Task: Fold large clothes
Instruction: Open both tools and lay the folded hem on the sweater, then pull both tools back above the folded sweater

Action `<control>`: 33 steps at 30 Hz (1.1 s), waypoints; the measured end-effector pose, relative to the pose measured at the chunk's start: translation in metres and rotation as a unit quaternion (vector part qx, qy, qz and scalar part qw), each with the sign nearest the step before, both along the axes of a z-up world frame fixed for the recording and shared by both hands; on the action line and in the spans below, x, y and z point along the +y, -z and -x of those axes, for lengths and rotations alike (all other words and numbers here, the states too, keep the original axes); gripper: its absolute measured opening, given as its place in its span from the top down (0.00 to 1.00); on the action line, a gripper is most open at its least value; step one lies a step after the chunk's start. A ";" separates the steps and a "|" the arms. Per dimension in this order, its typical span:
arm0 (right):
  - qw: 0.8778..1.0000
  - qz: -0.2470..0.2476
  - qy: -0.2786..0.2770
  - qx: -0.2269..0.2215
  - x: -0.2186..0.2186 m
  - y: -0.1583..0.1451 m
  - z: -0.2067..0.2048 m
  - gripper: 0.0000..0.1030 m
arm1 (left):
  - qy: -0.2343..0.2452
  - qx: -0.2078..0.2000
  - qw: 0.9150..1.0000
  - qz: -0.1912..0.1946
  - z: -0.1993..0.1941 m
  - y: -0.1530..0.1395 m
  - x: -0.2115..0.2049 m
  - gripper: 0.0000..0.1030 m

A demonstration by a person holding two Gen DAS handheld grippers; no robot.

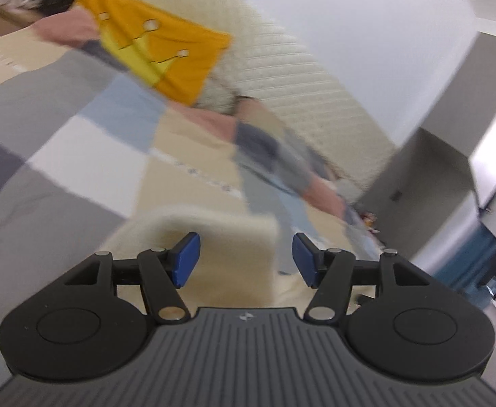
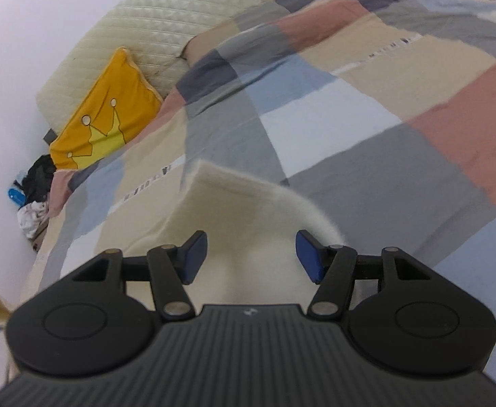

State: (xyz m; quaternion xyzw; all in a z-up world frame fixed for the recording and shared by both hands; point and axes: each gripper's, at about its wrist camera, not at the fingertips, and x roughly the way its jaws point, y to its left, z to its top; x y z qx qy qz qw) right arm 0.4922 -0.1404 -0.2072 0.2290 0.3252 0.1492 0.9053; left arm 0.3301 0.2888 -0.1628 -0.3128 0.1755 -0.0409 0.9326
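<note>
A cream fuzzy garment lies folded on the patchwork bed cover. In the left wrist view the garment [image 1: 220,237] sits just beyond and under my left gripper [image 1: 246,259], whose blue pads stand wide apart with nothing between them. In the right wrist view the garment [image 2: 244,210] rises in a folded block directly ahead of my right gripper [image 2: 251,257], which is also open with its blue pads on either side of the fabric, not clamped. The left view is motion-blurred.
The patchwork bed cover [image 2: 366,118] fills both views. An orange crown pillow [image 2: 105,115] leans on the cream quilted headboard [image 2: 153,40]; the pillow [image 1: 159,51] also shows in the left view. Dark and white clothes [image 2: 36,190] are piled by the wall.
</note>
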 end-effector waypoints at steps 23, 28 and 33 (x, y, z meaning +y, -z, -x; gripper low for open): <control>0.992 0.107 -0.047 -0.037 0.032 -0.003 -0.014 0.40 | -0.046 0.126 0.982 -0.135 -0.051 0.037 0.001 0.37; 0.990 0.127 -0.058 -0.031 0.041 0.006 -0.028 0.42 | -0.038 0.151 0.970 -0.186 -0.071 0.042 -0.009 0.37; 0.988 0.136 -0.072 -0.009 0.046 0.023 -0.038 0.42 | -0.030 0.187 0.966 -0.174 -0.083 0.061 -0.006 0.37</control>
